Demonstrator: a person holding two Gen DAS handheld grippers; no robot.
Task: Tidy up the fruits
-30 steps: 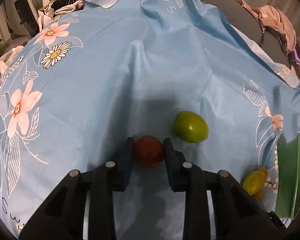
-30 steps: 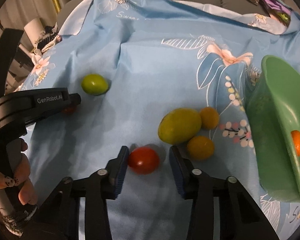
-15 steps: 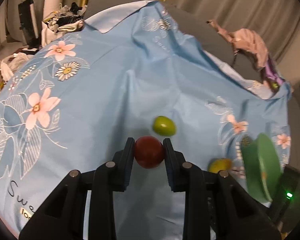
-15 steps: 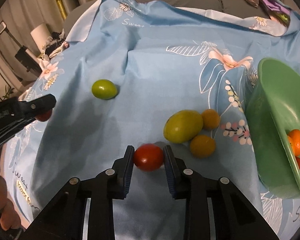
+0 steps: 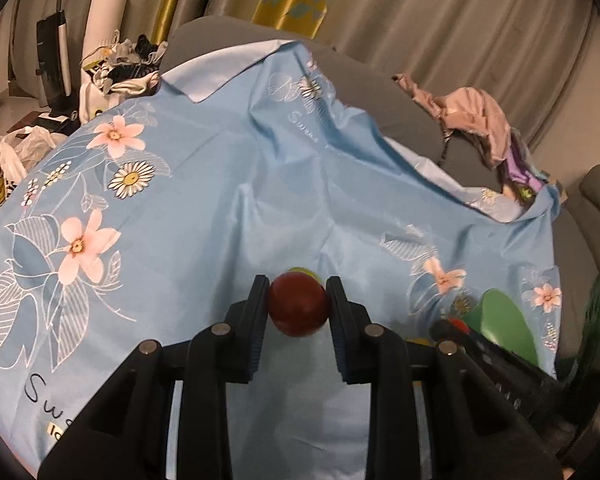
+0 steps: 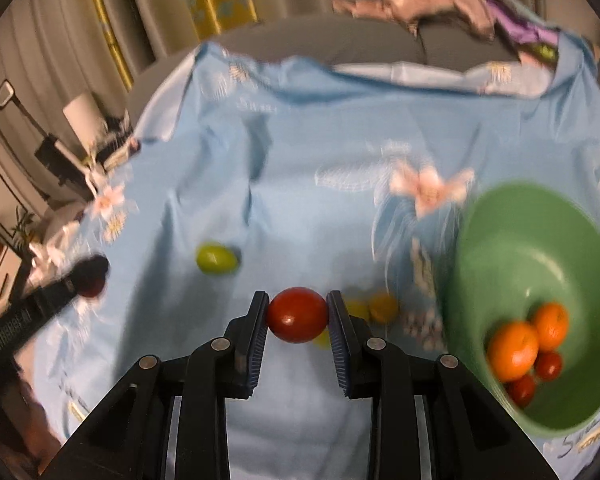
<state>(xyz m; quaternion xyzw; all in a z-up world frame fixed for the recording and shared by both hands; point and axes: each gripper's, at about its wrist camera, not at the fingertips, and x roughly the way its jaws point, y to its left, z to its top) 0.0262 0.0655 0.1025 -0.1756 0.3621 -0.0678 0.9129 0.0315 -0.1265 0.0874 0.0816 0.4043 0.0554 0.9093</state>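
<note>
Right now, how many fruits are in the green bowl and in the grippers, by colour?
Orange fruits in the green bowl: 2
Small red fruits in the bowl: 2
Red fruits held: 2, one in the left gripper, one in the right gripper
Total: 6

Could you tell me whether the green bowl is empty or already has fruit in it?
Not empty. The green bowl already holds two oranges and two small red fruits low against its inner wall.

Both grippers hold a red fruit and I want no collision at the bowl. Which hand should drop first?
Right. The right gripper holds its red fruit close beside the green bowl; the left gripper sits farther off.
</note>
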